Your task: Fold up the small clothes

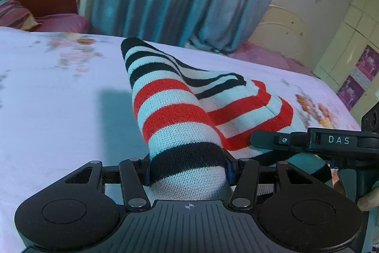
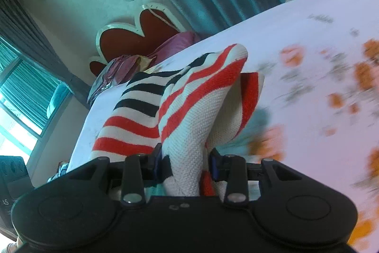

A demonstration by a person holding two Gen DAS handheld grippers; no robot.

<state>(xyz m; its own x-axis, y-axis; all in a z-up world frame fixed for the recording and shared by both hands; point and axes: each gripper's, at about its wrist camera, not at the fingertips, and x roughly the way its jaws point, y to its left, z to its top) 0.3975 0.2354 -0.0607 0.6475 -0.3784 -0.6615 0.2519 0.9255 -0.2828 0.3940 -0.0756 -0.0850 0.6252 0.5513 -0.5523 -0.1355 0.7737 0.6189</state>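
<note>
The left gripper point(image 1: 189, 170), a black two-finger tool with blue-edged fingers point(image 1: 231, 170), is clamped on a bunched fold of the striped red, black and white knit garment point(image 1: 175, 115), which fills the gap between its fingers and is lifted off the bed. It points forward and tilts downward. The right gripper point(image 2: 186, 165), the same black tool, pinches another bunch of the garment more narrowly, its blue-edged fingers point(image 2: 214, 167) pressed against the cloth. In the left wrist view the right gripper shows just beside the left, with a fingertip of the person's hand point(image 1: 368, 199) under its handle.
</note>
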